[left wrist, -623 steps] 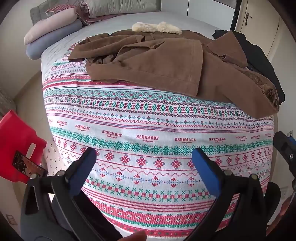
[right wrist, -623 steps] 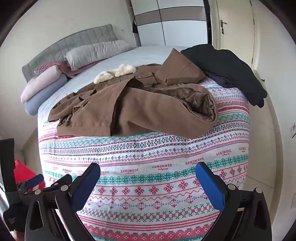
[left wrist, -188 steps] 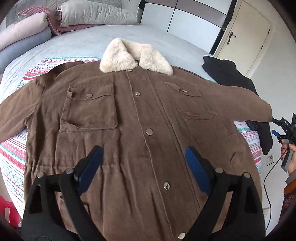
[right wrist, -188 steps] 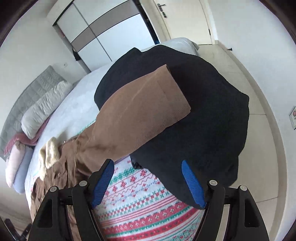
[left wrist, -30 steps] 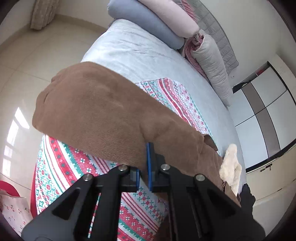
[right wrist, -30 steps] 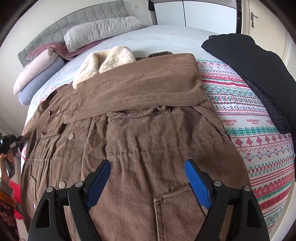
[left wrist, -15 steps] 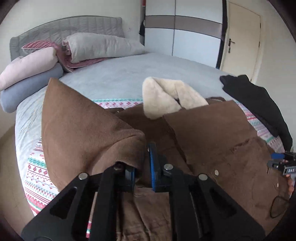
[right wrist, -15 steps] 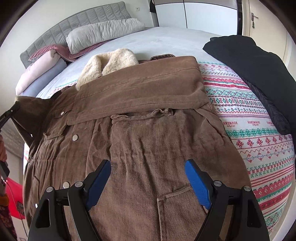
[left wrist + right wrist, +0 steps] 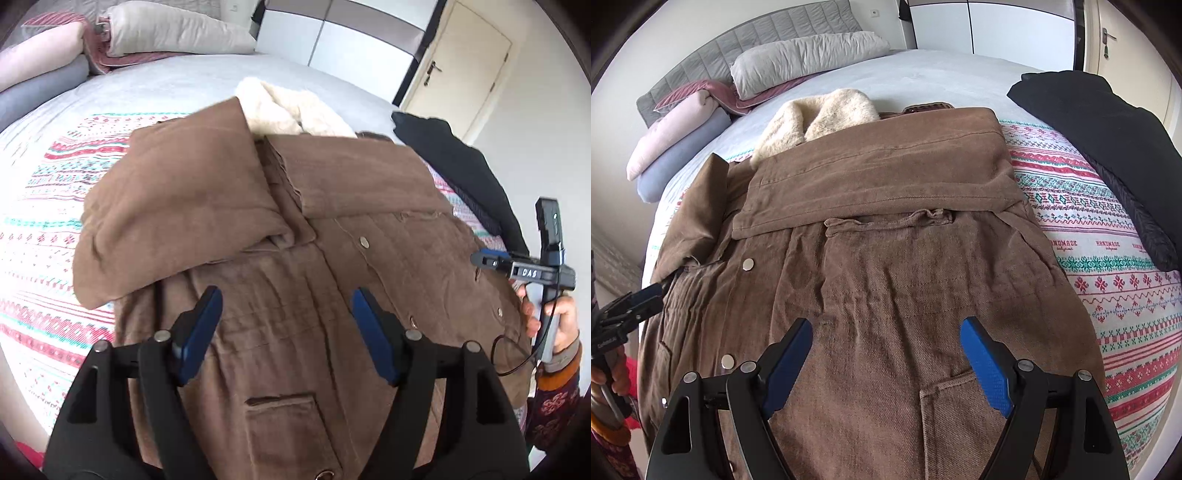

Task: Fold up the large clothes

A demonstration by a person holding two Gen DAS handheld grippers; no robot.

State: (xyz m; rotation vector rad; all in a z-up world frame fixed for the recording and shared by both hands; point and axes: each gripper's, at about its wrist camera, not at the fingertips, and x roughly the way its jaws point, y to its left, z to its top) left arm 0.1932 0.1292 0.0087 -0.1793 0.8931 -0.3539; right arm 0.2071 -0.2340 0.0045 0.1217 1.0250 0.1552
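A large brown coat (image 9: 332,258) with a cream fleece collar (image 9: 288,107) lies front up on the bed; it also shows in the right wrist view (image 9: 886,258). Its right sleeve (image 9: 886,177) is folded flat across the chest. Its left sleeve (image 9: 177,206) lies folded in over the left shoulder, bunched. My left gripper (image 9: 286,325) is open and empty above the coat's front, just below that sleeve. My right gripper (image 9: 886,354) is open and empty above the coat's lower right side. Each gripper shows in the other's view, the right one (image 9: 495,258) and the left one (image 9: 635,299).
A black garment (image 9: 1108,147) lies on the bed's right side. Pillows and rolled bedding (image 9: 738,92) lie at the headboard. The patterned blanket (image 9: 1108,258) covers the bed's near half. A door (image 9: 461,66) and wardrobe stand behind the bed.
My left gripper has let go of the left sleeve, which now lies folded over the coat, and has opened and drawn back. My right gripper has hardly moved.
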